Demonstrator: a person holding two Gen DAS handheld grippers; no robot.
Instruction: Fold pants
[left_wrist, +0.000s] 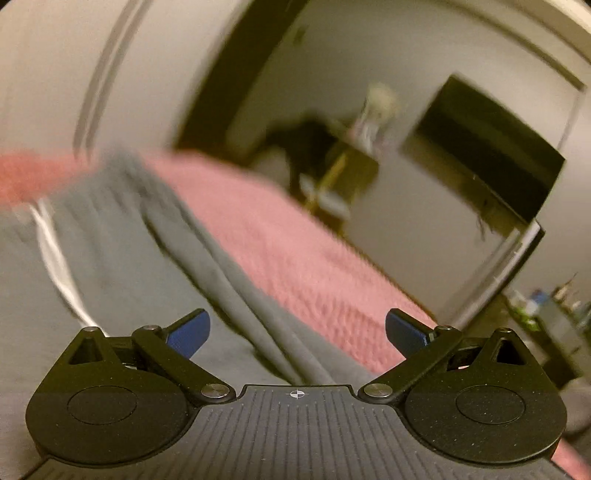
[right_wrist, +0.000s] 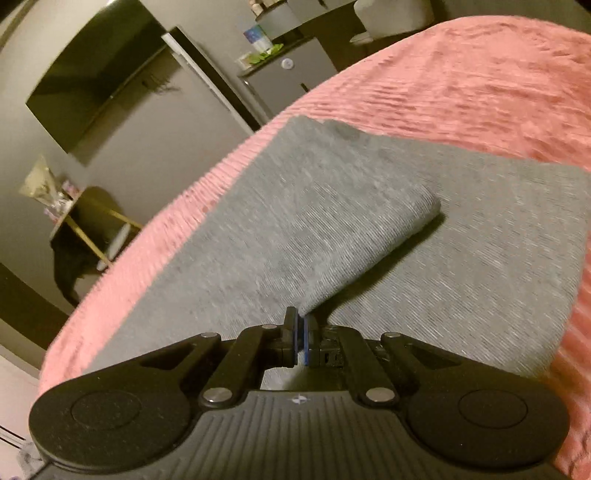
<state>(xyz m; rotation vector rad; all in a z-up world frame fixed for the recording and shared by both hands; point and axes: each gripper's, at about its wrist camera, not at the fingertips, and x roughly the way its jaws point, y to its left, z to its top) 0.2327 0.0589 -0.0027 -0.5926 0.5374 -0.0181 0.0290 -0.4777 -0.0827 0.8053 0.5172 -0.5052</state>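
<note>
A: Where are the pants?

B: The grey pants (right_wrist: 332, 229) lie on the pink bedspread (right_wrist: 480, 85), which I'll use as the landmark. In the right wrist view they sit near the bedspread's left edge, with one part doubled over the rest: a folded layer with a rounded fold line lies on top of a flat layer that spreads out to the right.

A: And the right gripper?

B: The right gripper (right_wrist: 300, 334) is clenched, its blue pads pressed together on the near corner of that upper grey layer, so it is grasping the pants. The corner rises to the pads and casts a dark shadow on the layer beneath.

A: What of the other one?

B: The left gripper (left_wrist: 297, 332) is released, its two blue fingers (left_wrist: 190, 332) standing wide apart with nothing between them. It hangs above the pants (left_wrist: 110, 258), not touching the cloth as far as I can tell. In that view the grey fabric covers the left part of the bedspread (left_wrist: 295, 251), with a long seam or fold running diagonally below the jaws. A white cord or stripe (left_wrist: 55, 254) crosses the grey at far left; blur keeps me from saying which.

A: Beyond the bedspread?

B: A dark screen (right_wrist: 92, 85) on the wall, a small side table (right_wrist: 85, 218) under it, and a grey cabinet (right_wrist: 288, 74) with small items on top.
</note>
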